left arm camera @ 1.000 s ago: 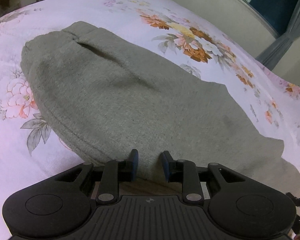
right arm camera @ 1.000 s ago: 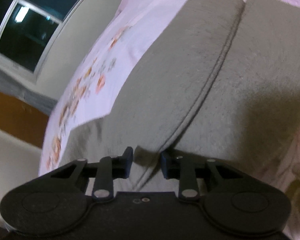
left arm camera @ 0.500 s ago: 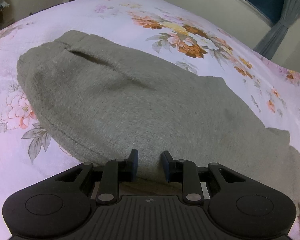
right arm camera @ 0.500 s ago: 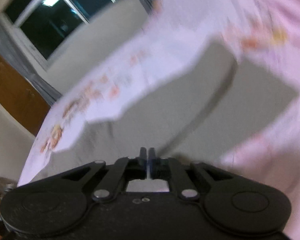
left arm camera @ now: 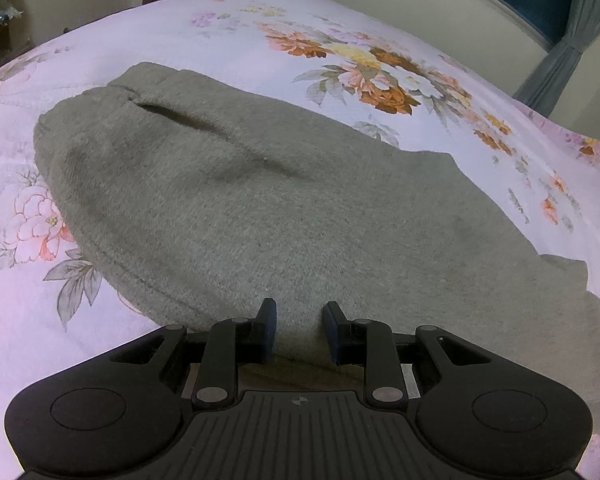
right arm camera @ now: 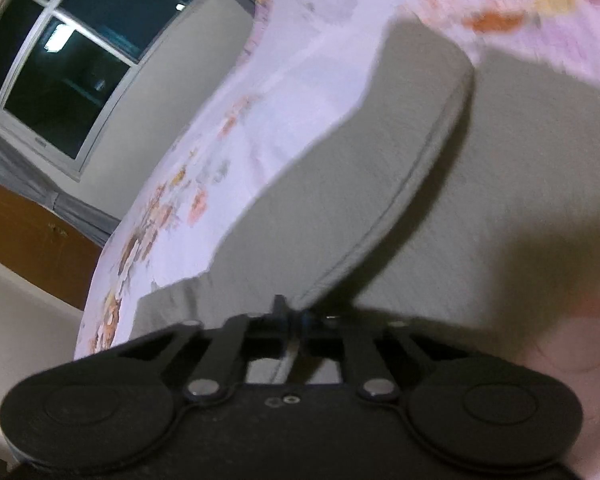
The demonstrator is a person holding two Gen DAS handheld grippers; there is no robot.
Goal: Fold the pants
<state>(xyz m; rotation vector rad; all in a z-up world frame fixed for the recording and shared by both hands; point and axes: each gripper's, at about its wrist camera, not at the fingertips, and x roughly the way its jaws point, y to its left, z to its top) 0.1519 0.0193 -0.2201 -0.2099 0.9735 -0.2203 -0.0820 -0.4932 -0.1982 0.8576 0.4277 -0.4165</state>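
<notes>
Since a second ago the right gripper [right arm camera: 294, 316] has gone from standing apart over the pants' seam to pinched tight on a thin edge of the grey cloth, and that edge now lifts off the layer beneath – a flap of the pants [right arm camera: 340, 184] rises from the jaws toward the far right, its stitched hem casting a shadow on the fabric below. That view is blurred, so how much cloth sits between the pads is hard to tell. On the other side little has shifted: the left gripper [left arm camera: 300, 330] holds a narrow gap with a bunched fold of the grey pants [left arm camera: 284, 208] filling it, the blue pads pressing the cloth from either side at the near edge. The pants lie spread across the floral bedsheet [left arm camera: 260, 28], waistband and a pocket slit at the far left, the legs running off to the right. A dark window [right arm camera: 60, 60] shows beyond the bed's far edge.
</notes>
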